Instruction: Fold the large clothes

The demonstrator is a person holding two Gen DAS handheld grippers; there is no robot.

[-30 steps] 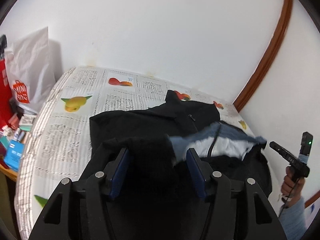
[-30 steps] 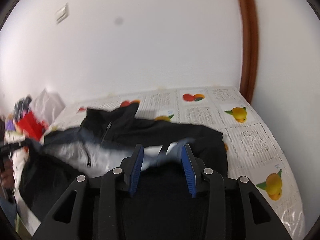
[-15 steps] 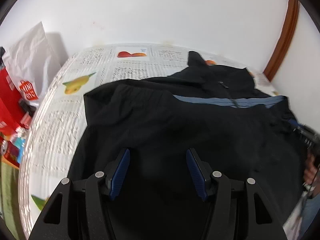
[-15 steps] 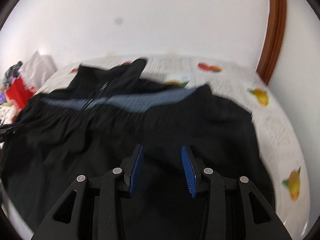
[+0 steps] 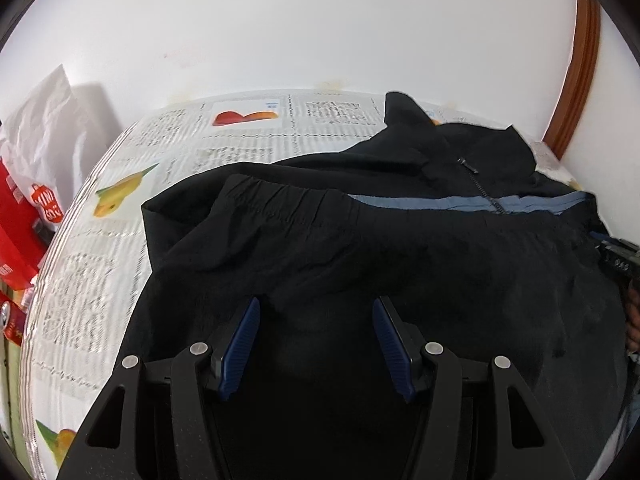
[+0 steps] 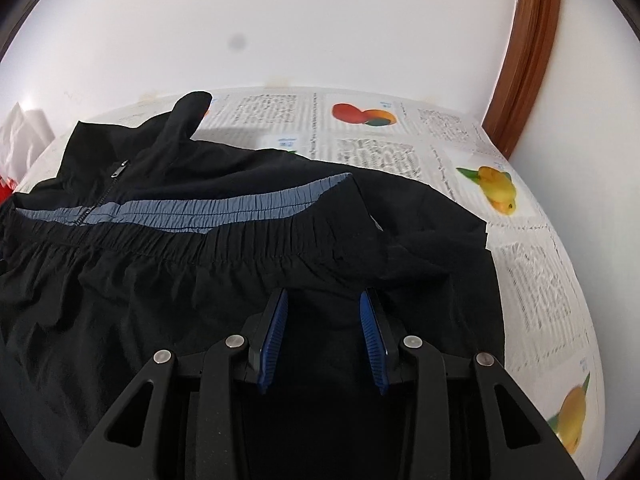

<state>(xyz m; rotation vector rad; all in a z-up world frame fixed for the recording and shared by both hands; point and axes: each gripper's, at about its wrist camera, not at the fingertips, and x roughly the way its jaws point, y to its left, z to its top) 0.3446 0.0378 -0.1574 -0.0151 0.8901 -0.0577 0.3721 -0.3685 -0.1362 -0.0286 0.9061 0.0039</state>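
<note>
A black jacket (image 5: 400, 256) with a zipper and a grey-blue band lies on the table, its lower part folded up over the chest. It also shows in the right wrist view (image 6: 200, 264). My left gripper (image 5: 316, 304) is open just above the folded black cloth near its left side. My right gripper (image 6: 324, 298) is open above the cloth near its right side. Neither holds anything. The collar (image 6: 188, 116) points to the far wall.
The table (image 5: 100, 280) is covered in a fruit-and-newsprint cloth and stands against a white wall. A white bag (image 5: 44, 128) and red packages (image 5: 20, 232) crowd the left edge. A brown door frame (image 6: 524, 52) rises at the right.
The jacket's lower half has been folded up and laid flat, hiding the pale lining. Both grippers have come down close to the cloth and stand open.
</note>
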